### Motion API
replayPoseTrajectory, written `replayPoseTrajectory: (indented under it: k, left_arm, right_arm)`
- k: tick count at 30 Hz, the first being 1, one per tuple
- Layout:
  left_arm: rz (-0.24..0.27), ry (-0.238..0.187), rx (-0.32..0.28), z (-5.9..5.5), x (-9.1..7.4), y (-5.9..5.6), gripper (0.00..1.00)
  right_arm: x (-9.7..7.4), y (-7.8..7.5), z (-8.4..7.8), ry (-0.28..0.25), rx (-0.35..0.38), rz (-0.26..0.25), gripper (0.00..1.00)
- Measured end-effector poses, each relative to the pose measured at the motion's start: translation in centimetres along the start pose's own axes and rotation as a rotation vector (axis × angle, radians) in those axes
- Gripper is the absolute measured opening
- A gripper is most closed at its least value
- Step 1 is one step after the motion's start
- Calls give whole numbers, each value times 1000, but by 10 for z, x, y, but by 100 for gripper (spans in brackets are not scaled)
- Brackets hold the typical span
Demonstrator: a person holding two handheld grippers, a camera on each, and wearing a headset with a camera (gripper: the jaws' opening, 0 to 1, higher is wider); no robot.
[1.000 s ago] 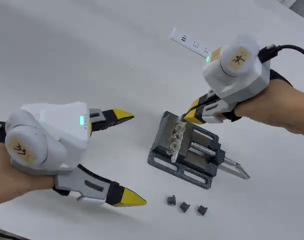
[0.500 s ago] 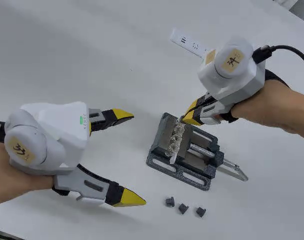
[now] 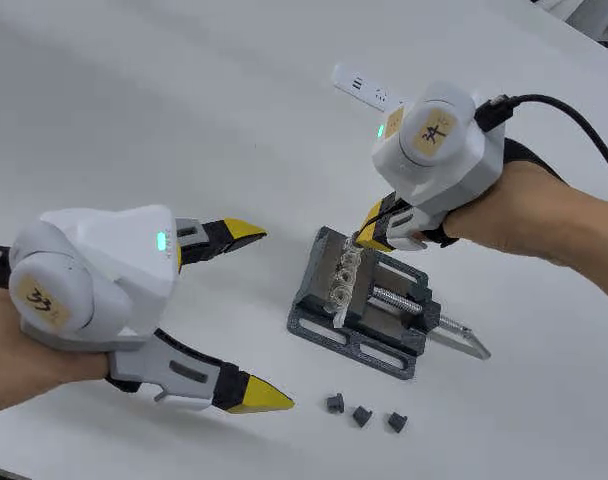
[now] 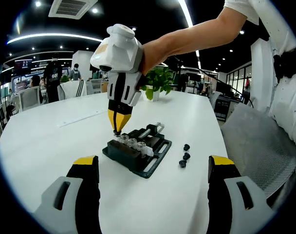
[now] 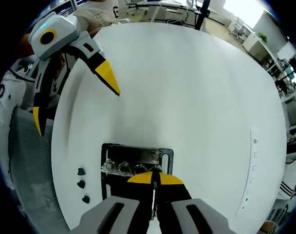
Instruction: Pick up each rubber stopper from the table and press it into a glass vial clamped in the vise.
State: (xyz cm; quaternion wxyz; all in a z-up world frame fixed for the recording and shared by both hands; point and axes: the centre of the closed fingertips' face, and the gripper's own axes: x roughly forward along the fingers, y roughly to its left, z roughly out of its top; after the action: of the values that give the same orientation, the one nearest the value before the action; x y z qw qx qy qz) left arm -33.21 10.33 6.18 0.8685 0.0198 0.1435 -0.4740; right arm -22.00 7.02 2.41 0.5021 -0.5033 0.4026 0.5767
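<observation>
A dark vise on the white table clamps a short row of glass vials. My right gripper is shut, its yellow tips pointing down onto the vial at the row's far end; I cannot see anything between them. The right gripper view shows those tips just behind the vials. Three dark rubber stoppers lie in a line on the table in front of the vise. My left gripper hangs open left of the vise, holding nothing. From the left gripper view, the vise and stoppers lie ahead.
A white power strip lies on the table behind the right gripper, whose black cable trails off to the right. The vise handle sticks out to the right. Bare tabletop spreads around.
The head view has shifted slightly. My right gripper stays with its tips on the far-end vial and has leaned a little to the left. The left gripper has not moved.
</observation>
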Motion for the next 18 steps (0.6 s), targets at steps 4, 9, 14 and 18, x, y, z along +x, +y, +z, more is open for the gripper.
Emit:
replayPoseTrajectory:
  k: [4,9,14,18]
  left_arm:
    - [-5,21,14,-2,-4,-3,92]
    - [15,22,7,-1,-8,0,92]
    - [13,27,7,-1,-9,-1,92]
    - [10,26,7,0,-8,-1,92]
  right_arm:
    - [-1,-3,-1,-12,66,26,0]
    - [-3,-1,-2,-41,32,9,0]
    - [-3,-2,0,-65,50,4,0]
    - [-4,-1,0,-83,57,-5,0]
